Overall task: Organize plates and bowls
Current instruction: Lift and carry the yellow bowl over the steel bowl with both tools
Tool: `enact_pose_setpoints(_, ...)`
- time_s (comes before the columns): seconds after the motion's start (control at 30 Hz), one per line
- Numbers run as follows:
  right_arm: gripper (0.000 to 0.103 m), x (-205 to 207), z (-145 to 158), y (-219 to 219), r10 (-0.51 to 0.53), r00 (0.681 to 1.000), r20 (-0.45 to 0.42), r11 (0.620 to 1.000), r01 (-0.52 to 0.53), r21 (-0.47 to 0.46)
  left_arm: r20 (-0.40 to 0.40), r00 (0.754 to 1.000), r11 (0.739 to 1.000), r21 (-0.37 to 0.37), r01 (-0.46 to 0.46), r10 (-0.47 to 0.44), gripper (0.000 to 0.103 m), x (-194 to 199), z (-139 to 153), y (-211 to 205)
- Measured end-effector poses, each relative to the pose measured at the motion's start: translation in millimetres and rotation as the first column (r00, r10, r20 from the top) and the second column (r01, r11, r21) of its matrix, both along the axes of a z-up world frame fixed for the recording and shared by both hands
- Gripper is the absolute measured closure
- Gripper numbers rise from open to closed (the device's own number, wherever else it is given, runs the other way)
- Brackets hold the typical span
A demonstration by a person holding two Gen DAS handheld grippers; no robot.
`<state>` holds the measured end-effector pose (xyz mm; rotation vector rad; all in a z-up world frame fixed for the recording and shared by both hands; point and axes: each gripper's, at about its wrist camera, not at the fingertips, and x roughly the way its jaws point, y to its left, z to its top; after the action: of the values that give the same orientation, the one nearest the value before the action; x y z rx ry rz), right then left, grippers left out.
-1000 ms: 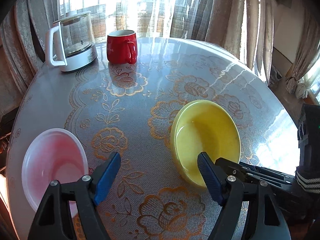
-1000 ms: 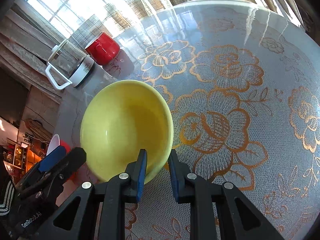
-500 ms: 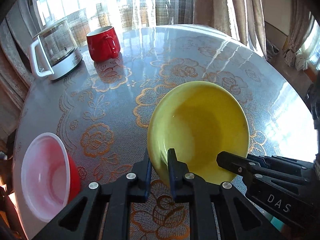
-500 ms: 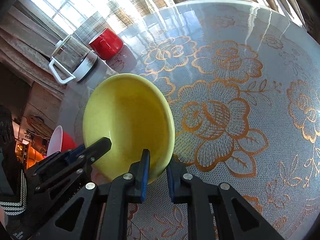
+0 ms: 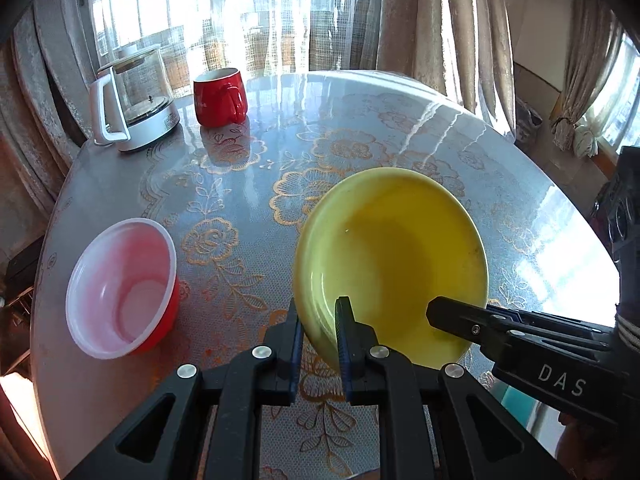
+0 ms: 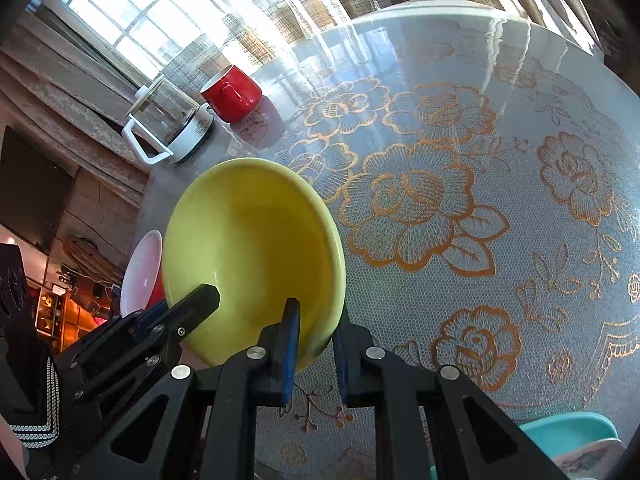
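A yellow bowl (image 5: 394,258) is held tilted above the round table, gripped on opposite sides of its rim. My left gripper (image 5: 318,330) is shut on its near-left rim. My right gripper (image 6: 316,328) is shut on its right rim and shows in the left wrist view (image 5: 480,322) at the bowl's lower right. The bowl also shows in the right wrist view (image 6: 252,256). A red bowl with a white inside (image 5: 122,286) sits on the table to the left; its edge peeks out behind the yellow bowl in the right wrist view (image 6: 140,272).
A red mug (image 5: 218,96) and a glass kettle with a white handle (image 5: 134,106) stand at the table's far left edge. A teal dish (image 6: 572,438) and a patterned plate (image 6: 592,458) lie at the near right edge. Curtains hang behind the table (image 5: 400,128).
My left gripper moved right from beside the red bowl and closed on the yellow bowl's rim. The bowl rose and tilted, held by both grippers.
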<state>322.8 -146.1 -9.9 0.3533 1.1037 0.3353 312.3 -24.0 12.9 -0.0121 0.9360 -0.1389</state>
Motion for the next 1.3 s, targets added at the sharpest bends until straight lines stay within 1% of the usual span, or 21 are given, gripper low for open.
enact_pose_setpoints(0.3, 0.087, -38, 21, 9, 0.004, 0.999, 0.042, 1.0, -0.005, 0.016, 0.042, 0.999, 0.996, -0.08, -0.029, 0.032, 0.087, -46, 12, 13)
enact_pose_setpoints(0.57, 0.087, -67, 32, 10, -0.005, 0.997, 0.073, 0.999, 0.001, 0.046, 0.097, 0.994, 0.994, -0.104, -0.032, 0.042, 0.087, -81, 22, 14)
enact_pose_setpoints(0.83, 0.087, -103, 40, -3, -0.022, 0.995, 0.096, 0.996, 0.013, 0.092, 0.153, 0.987, 0.995, -0.098, -0.029, 0.043, 0.087, -113, 25, 12)
enact_pose_setpoints(1.13, 0.087, -136, 38, -6, -0.03, 0.995, 0.096, 0.992, 0.017, 0.128, 0.169, 0.985, 0.994, -0.105, -0.025, 0.042, 0.087, -144, 22, 16)
enact_pose_setpoints(1.3, 0.087, -151, 36, -3, -0.023, 0.995, 0.097, 0.991, 0.01, 0.13, 0.165, 0.985, 0.994, -0.103, -0.032, 0.048, 0.087, -159, 15, 19)
